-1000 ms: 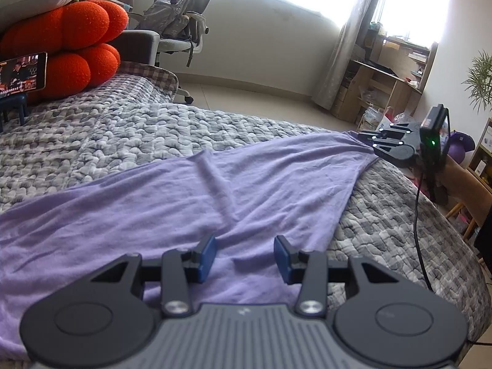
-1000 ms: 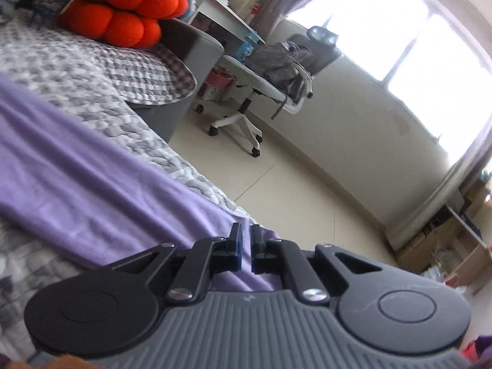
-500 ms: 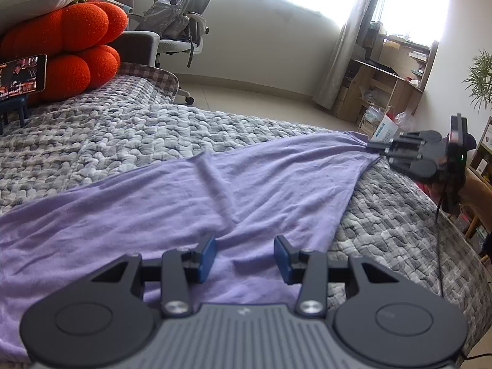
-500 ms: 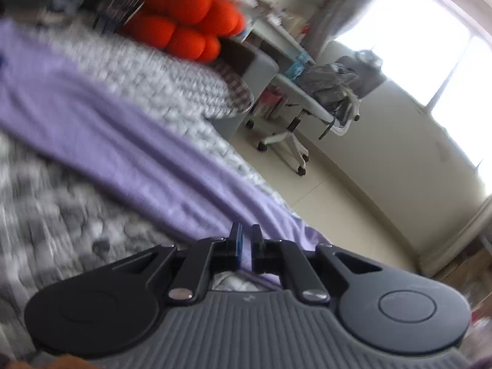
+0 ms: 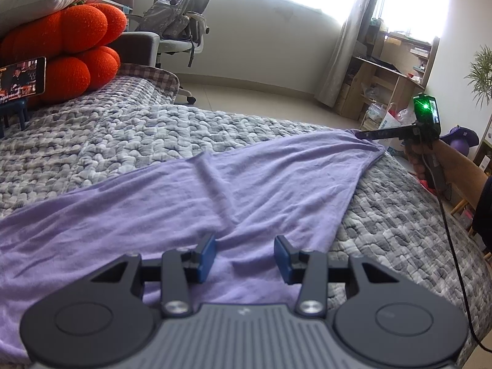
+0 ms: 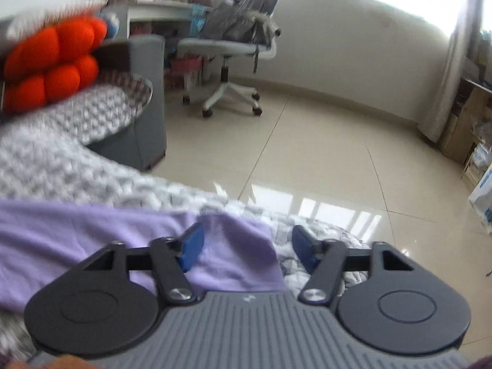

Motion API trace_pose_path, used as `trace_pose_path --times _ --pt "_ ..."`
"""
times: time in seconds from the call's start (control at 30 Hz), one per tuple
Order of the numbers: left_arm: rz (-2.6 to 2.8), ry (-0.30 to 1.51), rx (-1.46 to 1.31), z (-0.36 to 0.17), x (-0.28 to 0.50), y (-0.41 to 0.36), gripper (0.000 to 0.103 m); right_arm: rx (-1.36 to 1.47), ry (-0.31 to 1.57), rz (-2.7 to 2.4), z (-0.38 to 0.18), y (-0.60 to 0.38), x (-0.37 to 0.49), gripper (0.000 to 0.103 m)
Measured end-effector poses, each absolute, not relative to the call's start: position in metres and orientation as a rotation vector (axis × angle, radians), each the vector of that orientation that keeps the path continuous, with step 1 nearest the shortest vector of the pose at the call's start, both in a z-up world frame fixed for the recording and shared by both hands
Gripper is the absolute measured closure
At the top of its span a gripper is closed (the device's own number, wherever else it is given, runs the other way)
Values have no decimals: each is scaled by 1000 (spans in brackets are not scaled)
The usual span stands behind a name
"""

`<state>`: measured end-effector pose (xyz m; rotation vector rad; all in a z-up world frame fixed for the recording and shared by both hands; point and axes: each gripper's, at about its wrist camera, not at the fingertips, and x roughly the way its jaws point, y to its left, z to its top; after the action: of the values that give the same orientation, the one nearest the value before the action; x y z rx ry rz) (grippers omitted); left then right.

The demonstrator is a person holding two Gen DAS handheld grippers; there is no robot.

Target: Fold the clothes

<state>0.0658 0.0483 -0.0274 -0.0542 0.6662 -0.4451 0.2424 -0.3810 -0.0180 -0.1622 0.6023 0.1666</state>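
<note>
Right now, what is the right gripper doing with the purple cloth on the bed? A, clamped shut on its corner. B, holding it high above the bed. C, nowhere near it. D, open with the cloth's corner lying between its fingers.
D: the right gripper stands open, and the corner of the purple cloth lies loose on the bed between its fingers.

bed (image 5: pixel 160 141) | grey-white knobbly quilt cover | purple garment (image 5: pixel 184 203) spread flat | orange cushions (image 5: pixel 64 52) at head end
</note>
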Motion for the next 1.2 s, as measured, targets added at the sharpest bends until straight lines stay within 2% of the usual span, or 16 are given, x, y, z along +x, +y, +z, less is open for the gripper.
trace_pose_path --times 0.03,0.33,0.73,0.97,1.2 --pt "-445 667 -54 -27 66 48 60 -181 580 173 -17 -377 238 99" --pt "-439 670 -51 -26 67 46 59 -713 314 121 -44 -321 171 99" --pt "-437 669 -42 -26 67 44 59 -631 379 205 -45 -325 177 99" --pt "-434 667 -43 -27 66 43 58 -616 383 25 -41 -336 209 101" --pt "-445 664 -84 -27 65 46 57 -492 472 -48 -41 -356 234 103"
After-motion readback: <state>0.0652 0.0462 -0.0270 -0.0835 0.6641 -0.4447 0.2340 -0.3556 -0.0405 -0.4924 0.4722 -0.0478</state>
